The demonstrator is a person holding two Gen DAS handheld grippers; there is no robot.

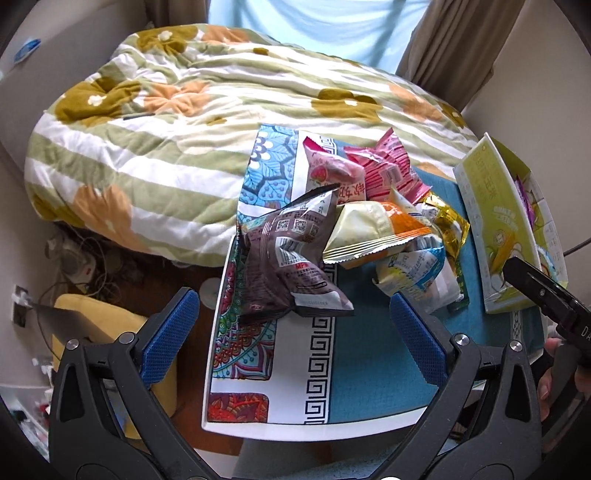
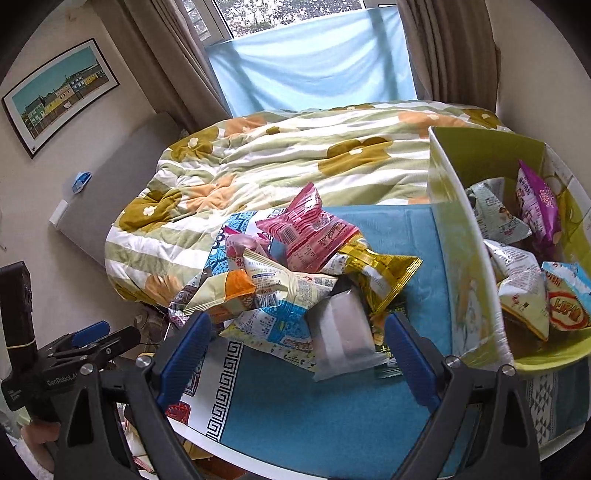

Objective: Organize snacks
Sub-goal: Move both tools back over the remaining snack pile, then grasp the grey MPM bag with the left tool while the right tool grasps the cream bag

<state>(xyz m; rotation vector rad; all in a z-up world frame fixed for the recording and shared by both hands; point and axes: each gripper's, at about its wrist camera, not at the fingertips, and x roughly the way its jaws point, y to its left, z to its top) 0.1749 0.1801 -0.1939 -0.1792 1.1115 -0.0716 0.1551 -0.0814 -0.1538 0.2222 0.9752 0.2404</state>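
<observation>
Both my left gripper (image 1: 295,332) and right gripper (image 2: 299,350) are wide open, so grabbing the snack pile (image 2: 295,280) in the middle might push bags off the table (image 2: 314,417).

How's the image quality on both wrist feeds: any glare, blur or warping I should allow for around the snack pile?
Left wrist view: heavy fisheye bending at the edges, dark corners, window washed out pale; brown packet sharp, its print readable. Right wrist view: same warping, the box wall bows; gold packet shows bright foil glints; soft daylight, no hard shadows; both claws, left claw and right claw, in focus.
</observation>
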